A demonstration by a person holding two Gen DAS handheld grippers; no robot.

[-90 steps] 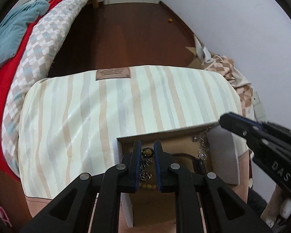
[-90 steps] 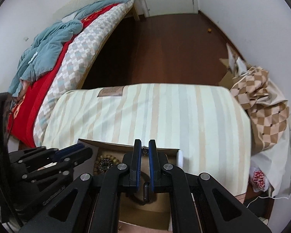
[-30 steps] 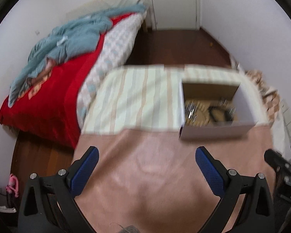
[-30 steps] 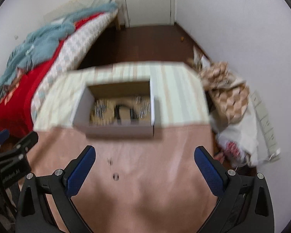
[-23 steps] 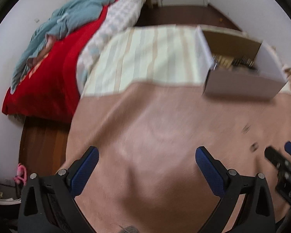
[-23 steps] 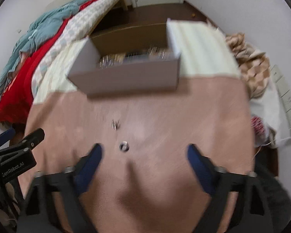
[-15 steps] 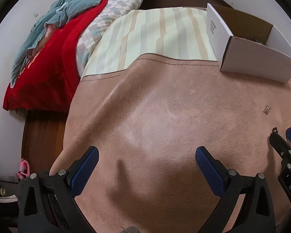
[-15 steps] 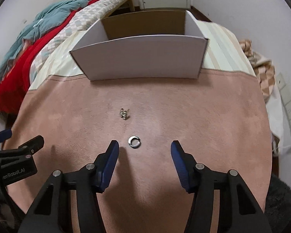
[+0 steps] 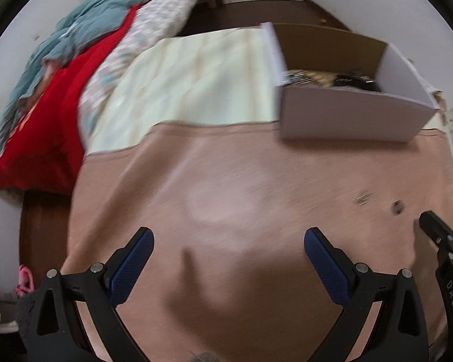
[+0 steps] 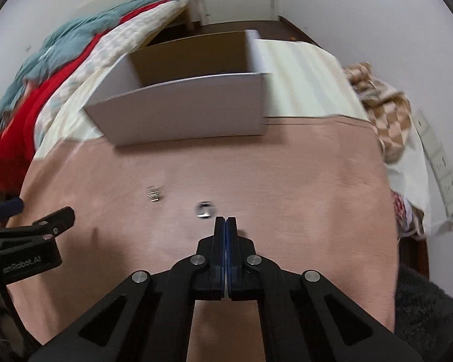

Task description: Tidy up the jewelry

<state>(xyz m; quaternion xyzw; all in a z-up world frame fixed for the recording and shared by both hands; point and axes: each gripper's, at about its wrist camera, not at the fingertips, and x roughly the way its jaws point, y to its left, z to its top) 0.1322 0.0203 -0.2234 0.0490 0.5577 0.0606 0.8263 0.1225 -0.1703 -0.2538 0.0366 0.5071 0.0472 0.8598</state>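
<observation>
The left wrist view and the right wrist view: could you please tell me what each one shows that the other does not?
Only the left wrist view looks into the box, showing jewelry heaped inside, and its own tongs spread wide. Only the right wrist view shows the checkered cloth by the wall and its tongs pressed shut just short of the ring. Both show the box, the ring, a small earring, the pink mat and the bed.

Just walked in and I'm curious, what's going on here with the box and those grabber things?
A person is tidying jewelry into a cardboard box with two handheld grippers. The right gripper is shut, empty, right beside a small ring on the pink cloth. A small earring lies farther left. The left gripper is wide open, holding nothing.
</observation>
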